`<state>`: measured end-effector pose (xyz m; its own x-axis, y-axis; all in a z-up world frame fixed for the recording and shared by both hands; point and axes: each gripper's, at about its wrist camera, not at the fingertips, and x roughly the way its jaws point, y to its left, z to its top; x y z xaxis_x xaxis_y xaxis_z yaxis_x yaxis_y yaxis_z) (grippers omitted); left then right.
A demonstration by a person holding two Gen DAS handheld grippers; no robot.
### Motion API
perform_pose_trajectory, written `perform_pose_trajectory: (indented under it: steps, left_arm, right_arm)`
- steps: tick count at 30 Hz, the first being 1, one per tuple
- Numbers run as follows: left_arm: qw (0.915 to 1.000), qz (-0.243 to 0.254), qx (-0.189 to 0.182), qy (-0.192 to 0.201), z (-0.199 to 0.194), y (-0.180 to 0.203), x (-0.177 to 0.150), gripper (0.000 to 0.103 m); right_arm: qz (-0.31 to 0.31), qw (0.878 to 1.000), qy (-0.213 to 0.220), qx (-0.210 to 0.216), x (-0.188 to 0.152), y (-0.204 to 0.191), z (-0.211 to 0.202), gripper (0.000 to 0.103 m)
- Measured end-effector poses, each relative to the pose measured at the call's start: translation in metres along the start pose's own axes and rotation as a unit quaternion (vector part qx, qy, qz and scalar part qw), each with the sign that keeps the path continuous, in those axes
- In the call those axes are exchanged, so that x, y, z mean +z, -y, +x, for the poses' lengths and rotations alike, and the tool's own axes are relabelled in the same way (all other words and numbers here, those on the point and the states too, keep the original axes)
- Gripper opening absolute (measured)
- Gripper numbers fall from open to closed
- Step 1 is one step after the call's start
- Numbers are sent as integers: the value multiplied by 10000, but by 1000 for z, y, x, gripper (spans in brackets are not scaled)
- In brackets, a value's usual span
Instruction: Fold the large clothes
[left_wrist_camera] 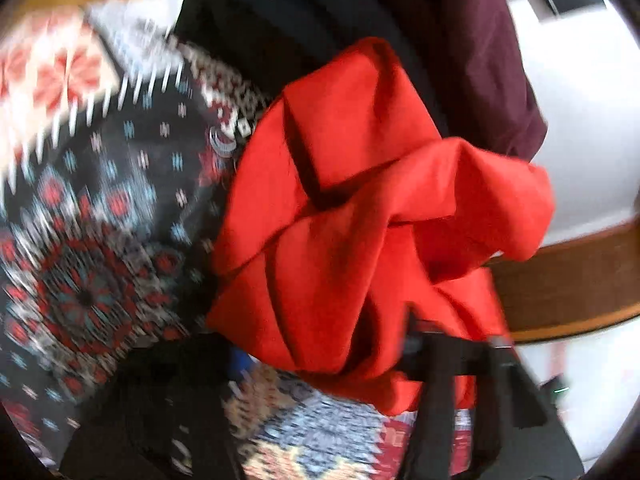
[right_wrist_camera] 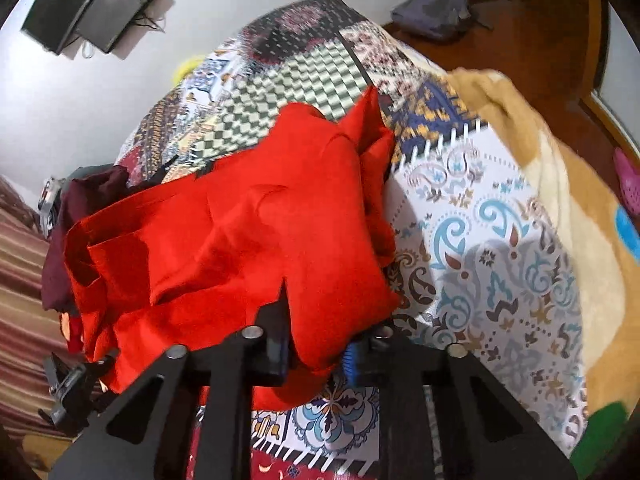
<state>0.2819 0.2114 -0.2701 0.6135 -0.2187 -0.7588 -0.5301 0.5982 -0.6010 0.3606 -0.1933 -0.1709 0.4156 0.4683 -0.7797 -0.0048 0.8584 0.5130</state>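
A bright red garment (right_wrist_camera: 240, 240) lies bunched and creased on a bed covered by a patchwork bedspread (right_wrist_camera: 492, 240) of paisley, checked and floral panels. In the right wrist view the red cloth sits in a thick heap near the bed's edge, its folds rising toward the checked panel behind it.

The right gripper (right_wrist_camera: 316, 354) comes in from below, its black fingers drawn close together with a fold of the red garment's lower edge pinched between them; a blue pad (right_wrist_camera: 351, 362) on the right-hand finger presses against the cloth.

To the left of the heap a dark maroon garment (right_wrist_camera: 76, 216) lies partly beneath the red one, and the other gripper's black body shows at the lower left of that view. A tan blanket (right_wrist_camera: 532, 128) is draped along the bed's right side, and a dark screen (right_wrist_camera: 92, 8) hangs on the white wall.

The left wrist view is blurred. There the red garment (left_wrist_camera: 360, 220) fills the middle, with a black garment (left_wrist_camera: 280, 12) and the maroon garment (left_wrist_camera: 480, 52) behind it and the wooden bed frame (left_wrist_camera: 572, 276) to the right. The left gripper (left_wrist_camera: 436, 354) reaches into the cloth's lower edge; one black finger (left_wrist_camera: 444, 392) lies against the red fabric with folds gathered around it, so it appears to nip the cloth, though blur hides the pads
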Motion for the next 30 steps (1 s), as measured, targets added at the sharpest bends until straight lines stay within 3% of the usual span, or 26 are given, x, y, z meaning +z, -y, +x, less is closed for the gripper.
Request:
perform_pose_trajectory:
  steps: [3,8,12,17,20,22,24,25,27,30]
  left_arm:
    - [9994,319,-31,154,-12,12,0,12]
    - [9945,877,-243,519,-58,35,-6,8]
    - [9909,1198,-310,527,-87,37,-15,8]
    - [9873,1563,-51,284,-113,12,-38,8]
    - [9809,1889,392,235,-111,-11,-63,9]
    - [9767,2046,613,188,-114,-24,-74,13]
    - [9701,2214,985,100,-118,-31,-82,29]
    - [9646,2319,1253,122,-116,-34,-86,32]
    - [9571,2422,1577,184,-115,-37,-90,52]
    - [9520,2513,1715,321,-122,-34,-90,56]
  right_arm:
    - [-241,9993,200,198,-3,-9,-27,11]
    - [-509,9966,474,437,-21,-13,-72,8]
    - [-552,9958,490,550,-43,-9,-93,8]
    - [-650,9952,508,526,-81,-9,-112,8]
    - [-536,9960,589,408,-101,-1,-118,8]
    - [-489,9965,600,322,-111,6,-124,8]
    - [-617,9959,666,-39,-118,8,-128,8]
    - [-711,9946,712,-254,-120,9,-130,8]
    - [-826,9931,711,-436,-122,9,-134,8]
    - [-833,9929,697,-482,-117,7,-142,8]
